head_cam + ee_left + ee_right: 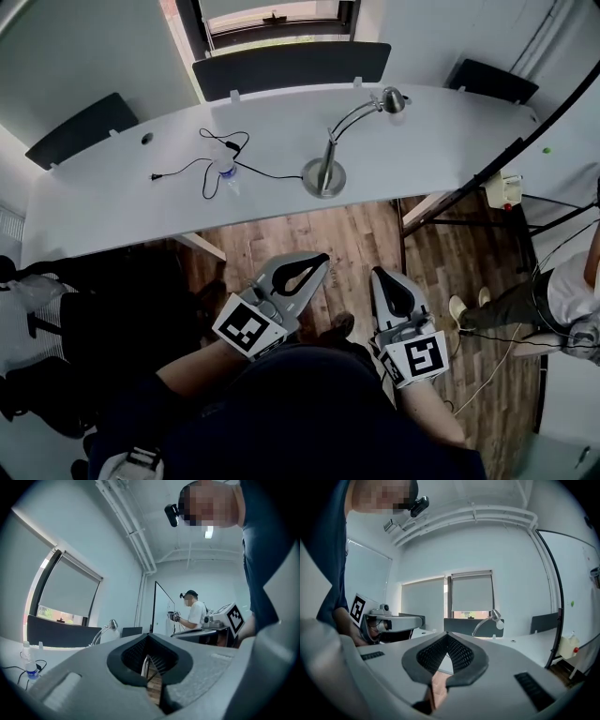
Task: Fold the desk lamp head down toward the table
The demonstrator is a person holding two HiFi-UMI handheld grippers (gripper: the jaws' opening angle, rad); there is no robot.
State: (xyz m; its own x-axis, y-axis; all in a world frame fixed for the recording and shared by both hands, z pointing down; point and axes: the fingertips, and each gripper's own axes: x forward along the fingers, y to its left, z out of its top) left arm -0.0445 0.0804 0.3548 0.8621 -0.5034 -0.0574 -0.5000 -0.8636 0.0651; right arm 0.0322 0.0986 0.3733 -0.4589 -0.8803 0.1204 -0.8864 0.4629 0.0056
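The desk lamp [327, 165] stands on the white table [450, 141] with its head raised, near a small bottle [226, 172] and a black cable [232, 147]. The left tool [315, 264] and right tool [383, 277] are both closed and empty, over the wooden floor [356, 234] and well apart from the lamp. The left gripper view shows another person [193, 613] standing.

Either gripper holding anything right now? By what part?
Nothing held: left gripper and right gripper are both shut on nothing, short of the table; desk lamp untouched.
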